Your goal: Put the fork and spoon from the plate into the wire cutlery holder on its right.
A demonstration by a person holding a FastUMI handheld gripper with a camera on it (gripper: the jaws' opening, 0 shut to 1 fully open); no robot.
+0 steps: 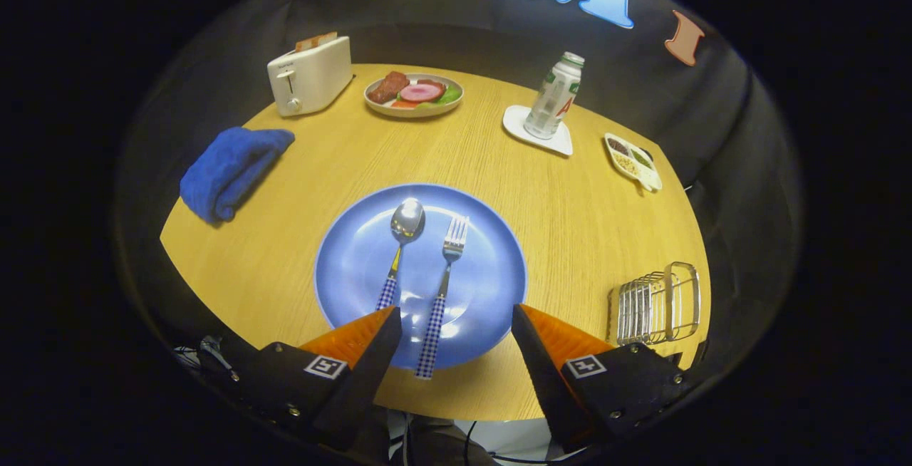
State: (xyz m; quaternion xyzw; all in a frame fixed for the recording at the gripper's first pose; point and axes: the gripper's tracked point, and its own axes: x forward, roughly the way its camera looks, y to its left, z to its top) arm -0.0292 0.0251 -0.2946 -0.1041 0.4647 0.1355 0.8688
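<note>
A fork and a spoon are laid side by side on a blue plate, the spoon to the left and the fork to the right, both with checked handles pointed back toward the gripper and their heads pointed away. The end of the fork's handle is seen to reach past the plate's near rim, between the two fingers. The spoon's handle end is found just ahead of the left finger. The gripper is held released, with its fingers spread wide apart over the near edge of the plate and nothing gripped between them.

The plate is set on a round wooden table. To the right of the plate, near the table's edge and just beyond the right finger, a wire cutlery holder is placed; nothing can be made out inside it.

Farther off, a folded blue cloth is seen to the left of the plate. At the far side of the table a white toaster is placed, with a dish of food beside it. To the right of that, a bottle is stood upright on a white coaster, and a small divided tray of seeds or grains is set near the table's right edge.
</note>
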